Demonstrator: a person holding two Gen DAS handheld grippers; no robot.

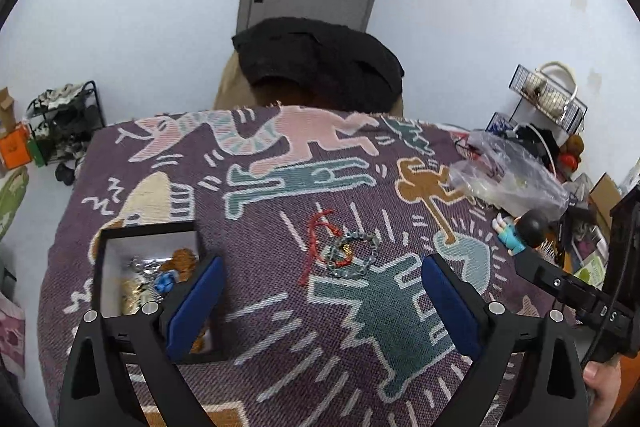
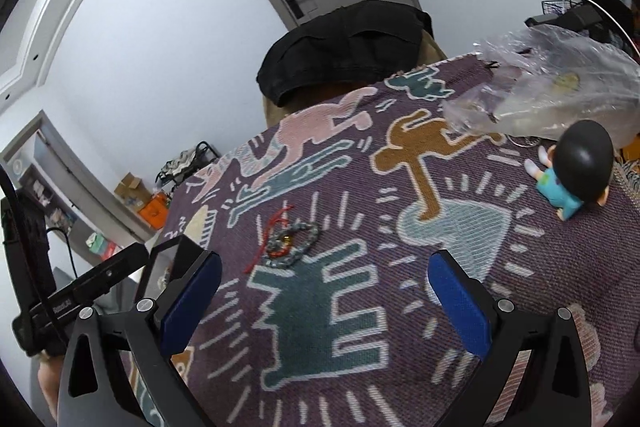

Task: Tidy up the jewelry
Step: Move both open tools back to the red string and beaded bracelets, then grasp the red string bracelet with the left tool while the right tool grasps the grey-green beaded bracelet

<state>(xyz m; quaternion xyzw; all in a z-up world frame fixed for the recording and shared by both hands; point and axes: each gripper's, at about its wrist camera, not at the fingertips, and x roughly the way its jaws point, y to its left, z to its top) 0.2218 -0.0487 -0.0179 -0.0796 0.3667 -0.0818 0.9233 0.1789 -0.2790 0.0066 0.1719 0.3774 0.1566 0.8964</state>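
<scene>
A grey-blue beaded bracelet (image 1: 354,253) lies on the patterned purple cloth (image 1: 280,315), tangled with a red cord (image 1: 316,247) and a small gold charm. The same bracelet (image 2: 294,245) and red cord (image 2: 276,227) show in the right wrist view. An open black box (image 1: 150,267) with a white lining holds several jewelry pieces at the left. My left gripper (image 1: 322,281) is open, above the cloth just short of the bracelet, its left finger over the box. My right gripper (image 2: 326,277) is open and empty, right of the bracelet.
A clear plastic bag (image 1: 504,175) and a black-haired toy figure (image 1: 520,231) lie at the cloth's right side; both show in the right wrist view, the bag (image 2: 560,87) and the figure (image 2: 576,167). A chair with black clothing (image 1: 320,67) stands behind the table. A wire rack (image 1: 548,99) is far right.
</scene>
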